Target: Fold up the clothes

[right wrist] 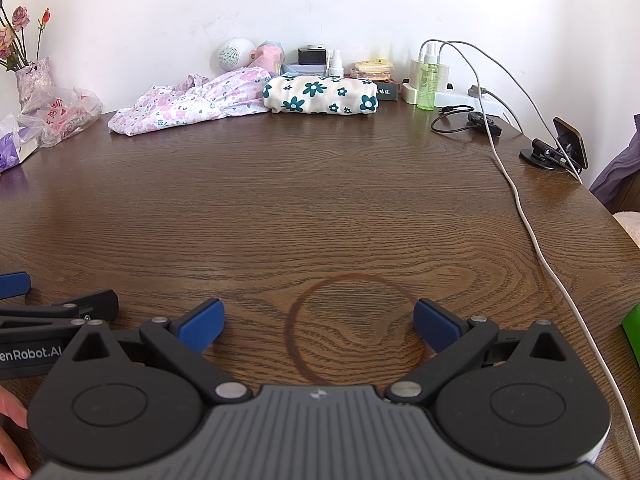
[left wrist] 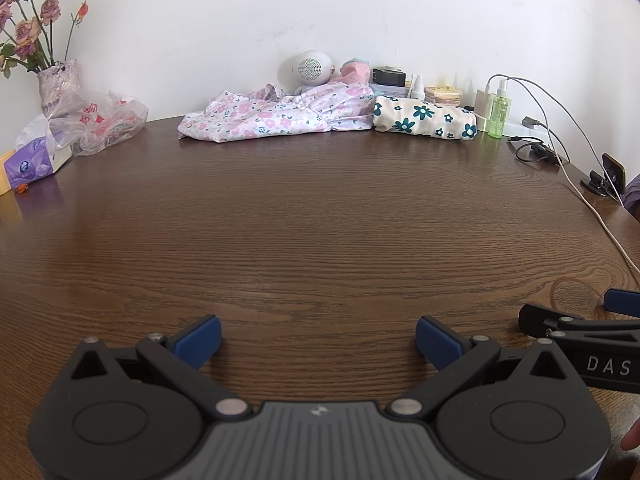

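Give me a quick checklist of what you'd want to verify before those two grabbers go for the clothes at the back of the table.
1. Left gripper open and holding nothing: ok.
2. Right gripper open and holding nothing: ok.
3. Table bare between grippers and clothes: ok.
4. Pink floral garment unfolded, in plain view: ok.
5. Blue-flower garment already folded: ok, looks so.
6. White cable clear of the right gripper's path: cannot tell.

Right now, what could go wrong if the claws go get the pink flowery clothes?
The pink floral garment lies crumpled against the folded blue-flower cloth, so pulling it might drag that cloth out of its fold. The white cable trails across the table near the right claw and could snag.
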